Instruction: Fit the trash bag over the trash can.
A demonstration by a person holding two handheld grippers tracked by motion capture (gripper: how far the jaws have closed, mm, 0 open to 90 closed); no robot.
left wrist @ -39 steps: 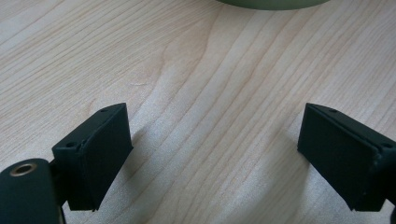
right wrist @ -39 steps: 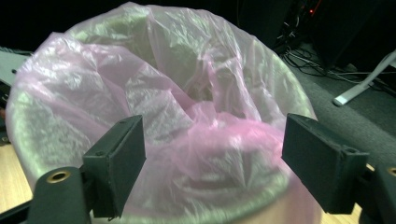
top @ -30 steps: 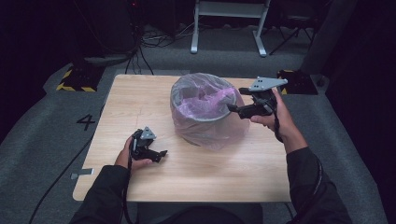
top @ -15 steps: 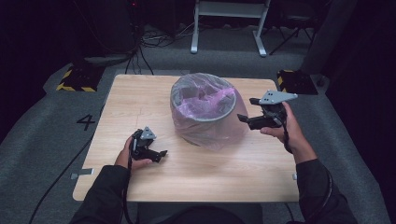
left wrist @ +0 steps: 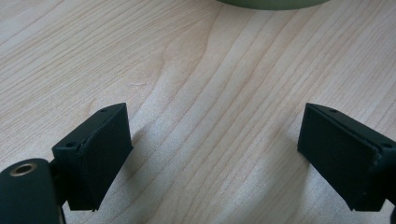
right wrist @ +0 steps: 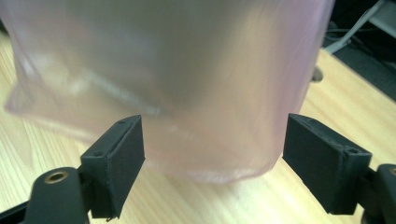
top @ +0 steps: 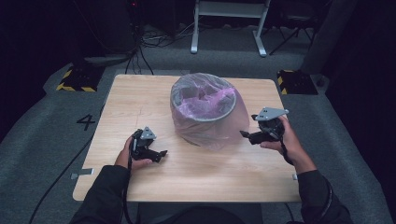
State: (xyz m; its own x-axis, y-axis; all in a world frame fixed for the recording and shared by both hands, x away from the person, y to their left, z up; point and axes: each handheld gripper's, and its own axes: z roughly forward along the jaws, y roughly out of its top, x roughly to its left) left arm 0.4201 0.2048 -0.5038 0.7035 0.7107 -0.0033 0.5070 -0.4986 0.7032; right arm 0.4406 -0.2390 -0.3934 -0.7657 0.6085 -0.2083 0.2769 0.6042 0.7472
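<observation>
A round bin (top: 204, 109) stands in the middle of the wooden table (top: 140, 102), lined with a translucent pink plastic bag (right wrist: 177, 79) that drapes over its rim and down its outer wall. My right gripper (top: 246, 135) sits low beside the bin's right side, pointing at the hanging bag, jaws open with nothing between them. In the right gripper view the bag's lower edge hangs just beyond the jaws. My left gripper (top: 161, 155) rests on the table at the front left, open and empty, with bare wood between its fingers (left wrist: 95, 154).
A metal stand (top: 229, 28) and cables lie on the dark floor behind the table. Yellow-black striped blocks (top: 74, 80) sit at both far corners. A "4" mark (top: 86, 122) is on the floor at the left.
My right gripper has come down and toward the front, from beside the bin's rim to low alongside its right wall. The left gripper has stayed where it was.
</observation>
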